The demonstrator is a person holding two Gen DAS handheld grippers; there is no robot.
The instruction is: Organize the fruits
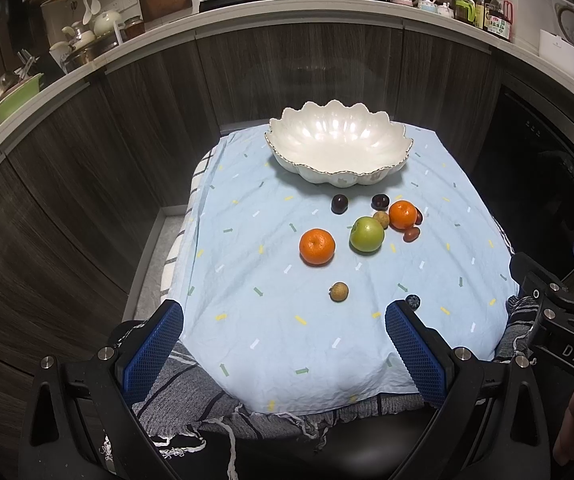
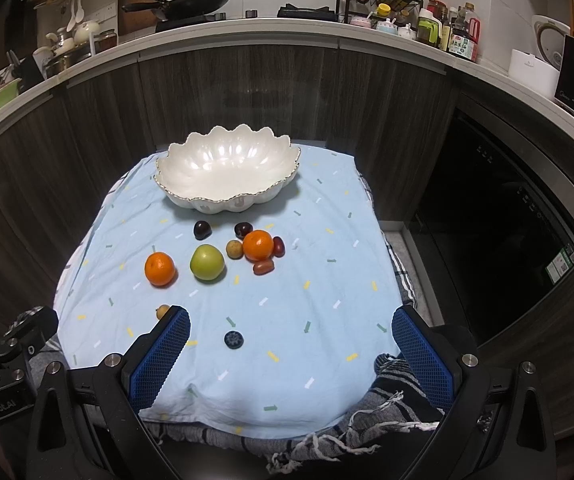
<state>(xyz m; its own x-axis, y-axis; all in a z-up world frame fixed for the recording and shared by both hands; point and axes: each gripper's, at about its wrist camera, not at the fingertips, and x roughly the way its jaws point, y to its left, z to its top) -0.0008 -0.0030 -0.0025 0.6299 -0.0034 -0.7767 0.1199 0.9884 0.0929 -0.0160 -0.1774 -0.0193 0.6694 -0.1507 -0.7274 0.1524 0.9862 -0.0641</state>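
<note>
A white scalloped bowl (image 1: 339, 146) (image 2: 227, 172) stands empty at the far end of a light blue cloth (image 1: 287, 320). In front of it lie two oranges (image 1: 316, 246) (image 1: 402, 215), a green apple (image 1: 366, 234) (image 2: 206, 262), two dark plums (image 1: 339, 203) (image 1: 380, 201), two longans (image 1: 338, 291) (image 1: 381, 219), small red fruits (image 1: 411, 234) and a blueberry (image 2: 233, 339). My left gripper (image 1: 283, 344) hangs open over the cloth's near edge, nothing between its fingers. My right gripper (image 2: 291, 348) is open too, the blueberry lying between its fingers on the cloth.
Dark wood cabinets (image 1: 127, 120) curve behind the table under a white counter (image 1: 287, 6) with a wok, bottles and dishes. A dark appliance (image 2: 507, 220) stands at the right. A grey striped towel (image 1: 207, 408) hangs under the cloth at the near edge.
</note>
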